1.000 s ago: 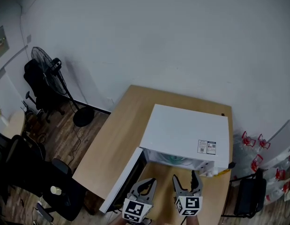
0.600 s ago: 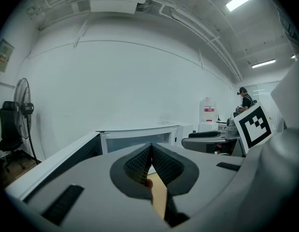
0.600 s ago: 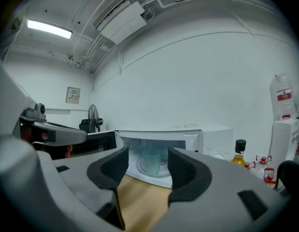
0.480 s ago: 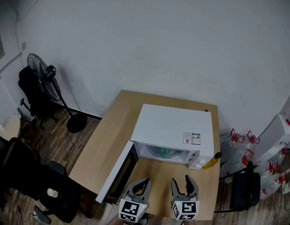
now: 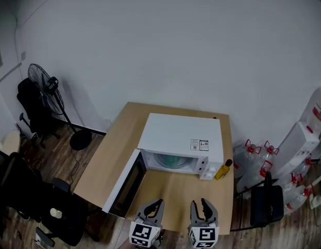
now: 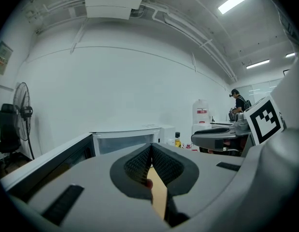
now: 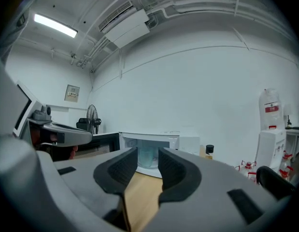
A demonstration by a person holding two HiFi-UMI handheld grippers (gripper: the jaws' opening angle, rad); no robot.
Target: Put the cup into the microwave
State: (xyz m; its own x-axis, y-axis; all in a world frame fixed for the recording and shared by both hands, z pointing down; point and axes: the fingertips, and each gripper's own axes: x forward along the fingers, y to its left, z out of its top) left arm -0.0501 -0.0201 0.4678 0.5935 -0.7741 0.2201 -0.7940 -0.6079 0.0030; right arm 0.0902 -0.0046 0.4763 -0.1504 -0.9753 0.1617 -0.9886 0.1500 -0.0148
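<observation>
A white microwave point(image 5: 176, 138) stands on the wooden table point(image 5: 173, 191) with its door point(image 5: 125, 183) swung open to the left. A pale teal cup point(image 5: 171, 161) sits inside it and shows small through the right gripper's jaws point(image 7: 146, 159). Both grippers hang near the table's front edge, well back from the microwave. My left gripper point(image 5: 153, 209) point(image 6: 150, 148) is shut, pads meeting at the tips with nothing held. My right gripper point(image 5: 203, 210) point(image 7: 148, 152) is open; its jaws have just been closing, and a narrow gap with nothing in it is left.
A yellow bottle point(image 5: 222, 170) stands at the microwave's right front corner. Right of the table are water jugs point(image 5: 253, 154), a dispenser point(image 5: 305, 139) and a black chair point(image 5: 266, 206). A floor fan point(image 5: 41, 82) and office chairs point(image 5: 25, 191) stand to the left.
Both grippers have drawn back from the microwave toward the table's front edge, and the view has pulled away with them. The right jaws have narrowed. The cup stays inside.
</observation>
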